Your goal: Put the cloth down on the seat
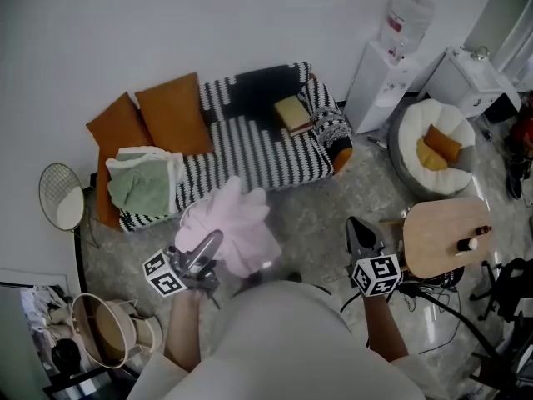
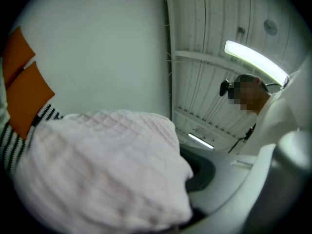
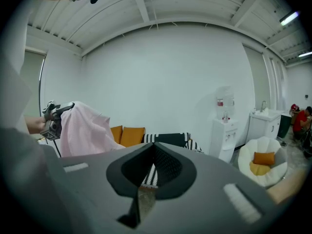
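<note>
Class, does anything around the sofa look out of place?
Nothing spilled or damaged. The rumpled green and white cloths heaped on the black-and-white striped sofa's left end look untidy; the pink quilted cloth hangs from the left gripper, not on the seat.

Striped sofa point(image 1: 250, 152) with orange cushions point(image 1: 173, 113)

Pink cloth point(image 1: 237, 223) — soft, waffle-textured; seat point(image 1: 250, 152) cover — knitted striped fabric; round table point(image 1: 437, 240) smooth wood.
</note>
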